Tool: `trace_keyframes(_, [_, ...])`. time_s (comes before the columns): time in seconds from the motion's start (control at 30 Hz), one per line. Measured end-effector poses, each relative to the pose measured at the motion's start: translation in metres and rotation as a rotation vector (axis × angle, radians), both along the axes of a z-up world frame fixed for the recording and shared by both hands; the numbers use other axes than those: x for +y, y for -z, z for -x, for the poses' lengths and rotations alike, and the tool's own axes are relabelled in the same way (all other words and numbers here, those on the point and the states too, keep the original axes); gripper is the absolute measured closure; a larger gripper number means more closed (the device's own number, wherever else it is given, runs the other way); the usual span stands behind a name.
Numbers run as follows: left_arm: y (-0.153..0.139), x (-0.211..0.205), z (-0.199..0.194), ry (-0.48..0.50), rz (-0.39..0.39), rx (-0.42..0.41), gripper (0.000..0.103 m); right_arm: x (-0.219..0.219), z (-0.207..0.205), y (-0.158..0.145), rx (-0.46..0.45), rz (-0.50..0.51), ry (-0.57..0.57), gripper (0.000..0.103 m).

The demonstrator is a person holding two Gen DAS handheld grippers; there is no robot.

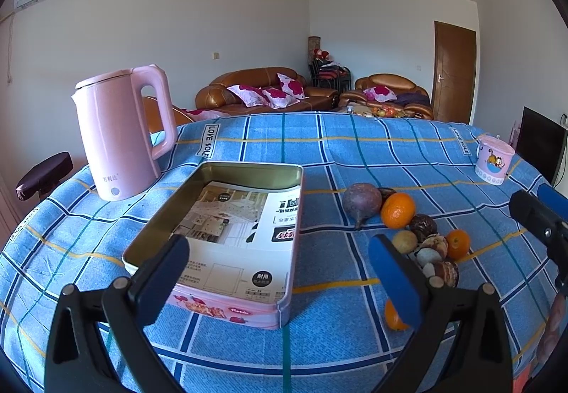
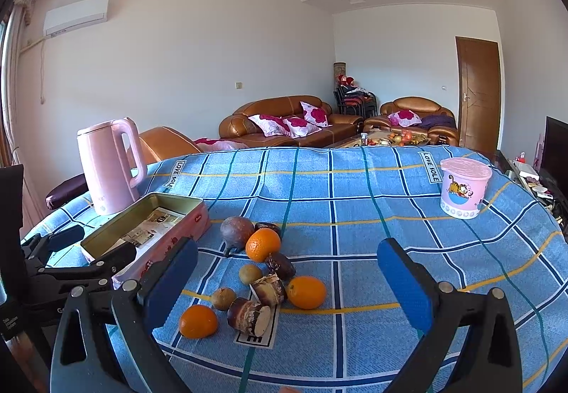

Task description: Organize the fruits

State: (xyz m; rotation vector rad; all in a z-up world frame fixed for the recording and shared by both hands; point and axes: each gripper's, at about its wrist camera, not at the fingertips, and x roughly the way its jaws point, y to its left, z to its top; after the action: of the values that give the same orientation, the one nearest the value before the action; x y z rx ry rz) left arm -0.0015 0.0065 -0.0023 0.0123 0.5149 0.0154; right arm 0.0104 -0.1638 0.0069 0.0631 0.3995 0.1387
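Note:
A pink tin box (image 1: pixel 198 212) (image 2: pixel 106 236) lies open on the blue checked tablecloth, with a printed sheet inside. To its right is a cluster of fruit: a purple passion fruit (image 1: pixel 361 199) (image 2: pixel 236 230), three oranges (image 2: pixel 262 244) (image 2: pixel 306 291) (image 2: pixel 198 321), small brown fruits (image 2: pixel 250 273) and dark brown chunks (image 2: pixel 248 315). My left gripper (image 1: pixel 280 272) is open and empty, held over the near end of the tin. My right gripper (image 2: pixel 287 272) is open and empty, held above the fruit cluster.
A pink kettle (image 1: pixel 117 134) (image 2: pixel 106 162) stands at the table's back left behind the tin. A pink lidded tub (image 2: pixel 463 187) (image 1: pixel 493 158) stands at the right. Sofas and a door are in the room behind the table.

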Motion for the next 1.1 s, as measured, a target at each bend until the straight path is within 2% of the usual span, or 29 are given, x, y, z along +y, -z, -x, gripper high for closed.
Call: trace_keyframes(1.1, [0.0032,-0.0018,0.0012,0.001,0.002,-0.002,0.000,0.0009,0.0009,0.0046,0.008,-0.010,-0.002,0.001])
